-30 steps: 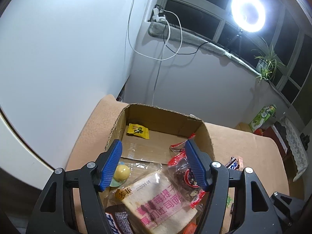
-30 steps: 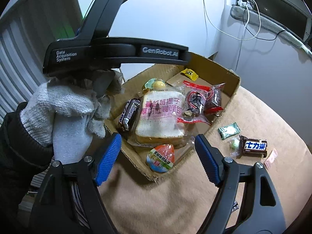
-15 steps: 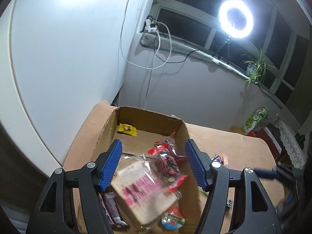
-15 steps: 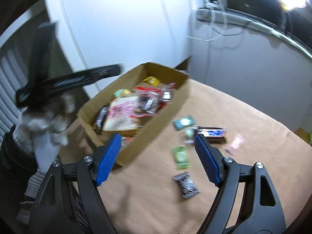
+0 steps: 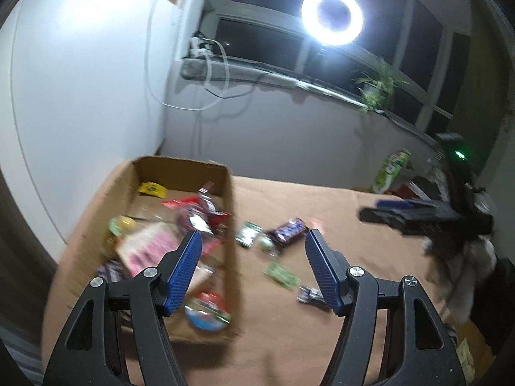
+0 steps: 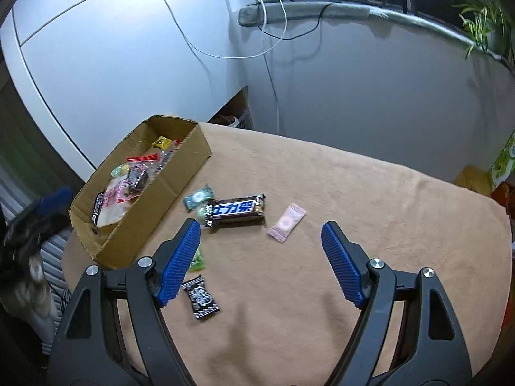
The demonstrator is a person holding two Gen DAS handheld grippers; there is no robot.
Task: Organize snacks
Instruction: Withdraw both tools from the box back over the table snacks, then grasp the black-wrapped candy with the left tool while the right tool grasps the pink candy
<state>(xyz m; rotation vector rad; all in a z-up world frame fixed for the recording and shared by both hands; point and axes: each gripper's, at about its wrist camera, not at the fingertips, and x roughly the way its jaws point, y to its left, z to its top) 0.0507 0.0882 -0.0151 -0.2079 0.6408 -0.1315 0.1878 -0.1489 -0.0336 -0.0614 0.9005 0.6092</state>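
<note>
My right gripper (image 6: 260, 251) hangs over the tan-covered table (image 6: 370, 212) with its blue pads spread wide and nothing between them; my left gripper (image 5: 252, 268) is likewise spread and empty, hovering over the right wall of the cardboard box (image 6: 167, 186). From the right camera, the loose snacks lie just beyond the fingertips: the dark chocolate bar (image 6: 237, 210) sits near the middle, a pink wrapped candy (image 6: 287, 222) just to its right, a teal wrapped candy (image 6: 198, 197) touching its far left end, close to the box wall. Nearer to me, a green sachet (image 6: 197, 259) is half hidden behind my left pad, and a black-and-white candy (image 6: 201, 296) lies below it. The box, at the left of the table, already holds a bread packet, red-trimmed bags and a yellow sachet. I judge the bar the easiest grab: light, fairly stiff, with a glossy wrapper that could slip, so I would pinch it across its short width at mid-length rather than by the crimped ends. The small candies look nearly weightless and lie flat, so the pads would have to come right down to the cloth and catch the plump centre, not the twisted tails. The soft cloth may bunch under the pads. None of it looks fragile, though the bar could crack if squeezed hard.
</note>
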